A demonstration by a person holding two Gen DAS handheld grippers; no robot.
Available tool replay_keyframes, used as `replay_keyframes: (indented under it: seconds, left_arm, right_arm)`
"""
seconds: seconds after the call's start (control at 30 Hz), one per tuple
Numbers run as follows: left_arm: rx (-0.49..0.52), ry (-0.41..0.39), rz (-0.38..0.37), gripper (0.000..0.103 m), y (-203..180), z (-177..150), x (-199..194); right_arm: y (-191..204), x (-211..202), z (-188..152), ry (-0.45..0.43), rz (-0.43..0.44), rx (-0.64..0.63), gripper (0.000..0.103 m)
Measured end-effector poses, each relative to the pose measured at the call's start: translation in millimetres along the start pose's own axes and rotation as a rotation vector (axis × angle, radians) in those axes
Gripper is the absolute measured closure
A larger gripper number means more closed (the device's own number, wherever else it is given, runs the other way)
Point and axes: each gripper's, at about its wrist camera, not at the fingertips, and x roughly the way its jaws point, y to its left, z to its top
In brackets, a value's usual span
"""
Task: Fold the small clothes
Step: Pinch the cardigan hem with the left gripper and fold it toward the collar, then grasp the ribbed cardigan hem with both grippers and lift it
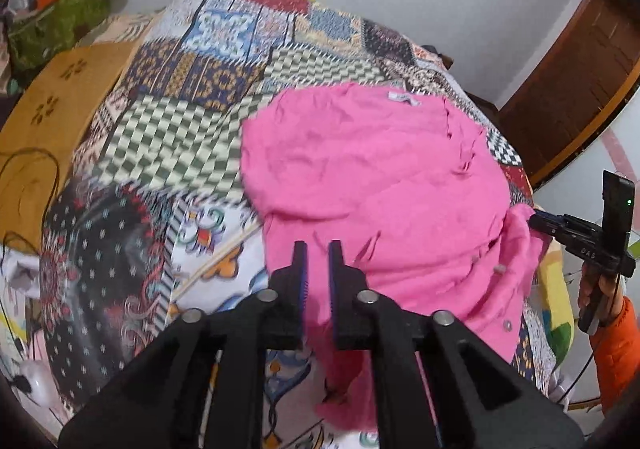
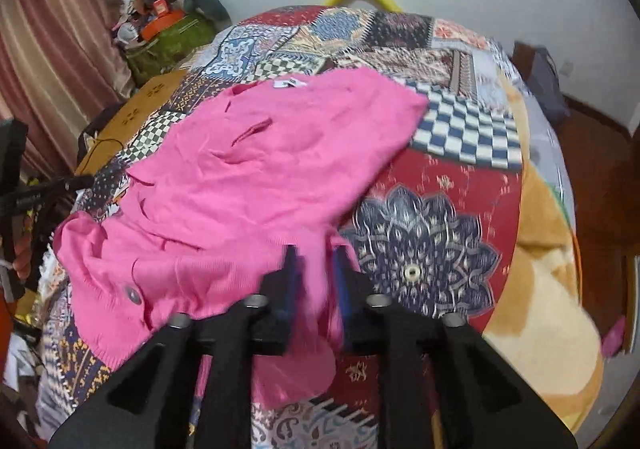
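A pink knitted cardigan (image 1: 372,169) with buttons lies spread on a patchwork bedspread (image 1: 180,121); a white label shows at its collar. My left gripper (image 1: 318,249) is over the near hem, jaws narrowly apart with pink fabric between and below them. My right gripper (image 2: 314,257) is shut on a fold of the cardigan (image 2: 248,177) at its near right edge, cloth bunched between the pads. In the left wrist view the right gripper (image 1: 536,221) grips the garment's right edge.
An orange-brown blanket (image 1: 52,109) lies left of the bedspread, with a black cable on it. A green bag of clutter (image 2: 168,37) stands at the back left. A wooden door (image 1: 572,89) is at the right. A curtain (image 2: 48,61) hangs left.
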Motion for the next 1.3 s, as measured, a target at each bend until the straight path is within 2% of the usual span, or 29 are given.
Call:
replay_keyframes:
  seconds: [0.1,0.23,0.27,0.3,0.43,0.77,0.87,1.07,1.23,1.27,1.3]
  left_arm:
    - [-0.006,-0.012,0.025,0.075,5,-13,-14]
    - [-0.009,-0.040,0.027,0.075,6,-31,-39]
    - [-0.014,-0.046,0.020,0.075,7,-36,-46]
    - [-0.019,-0.050,0.015,0.073,7,-41,-51]
    - [-0.028,-0.044,-0.004,0.064,4,-62,-63]
    - [0.020,0.078,-0.058,0.063,-17,-106,-34]
    - [0.050,0.096,-0.043,0.063,-26,-109,-23]
    - [0.037,0.085,-0.002,0.054,-23,-98,-6]
    - [0.054,0.050,-0.004,0.054,-25,-95,-2]
    - [0.060,0.045,-0.007,0.054,-25,-94,-2]
    - [0.064,0.038,-0.010,0.054,-26,-94,-2]
  right_arm:
    - [-1,-16,-10,-0.016,0.000,-0.002,0.067]
    - [0,-30,-23,-0.011,-0.008,-0.019,0.066]
    - [1,-33,-27,-0.008,-0.005,-0.019,0.062]
    - [2,-37,-32,-0.005,-0.005,-0.022,0.057]
    - [8,-42,-47,0.003,-0.017,-0.047,0.055]
    - [8,-25,-70,0.046,0.001,0.011,0.054]
    - [4,-19,-71,0.048,0.000,0.025,0.054]
    - [-5,1,-69,0.067,-0.001,0.053,0.054]
    - [-6,9,-69,0.064,0.019,0.060,0.054]
    - [-5,9,-69,0.061,0.026,0.060,0.056]
    - [-3,9,-69,0.055,0.029,0.051,0.062]
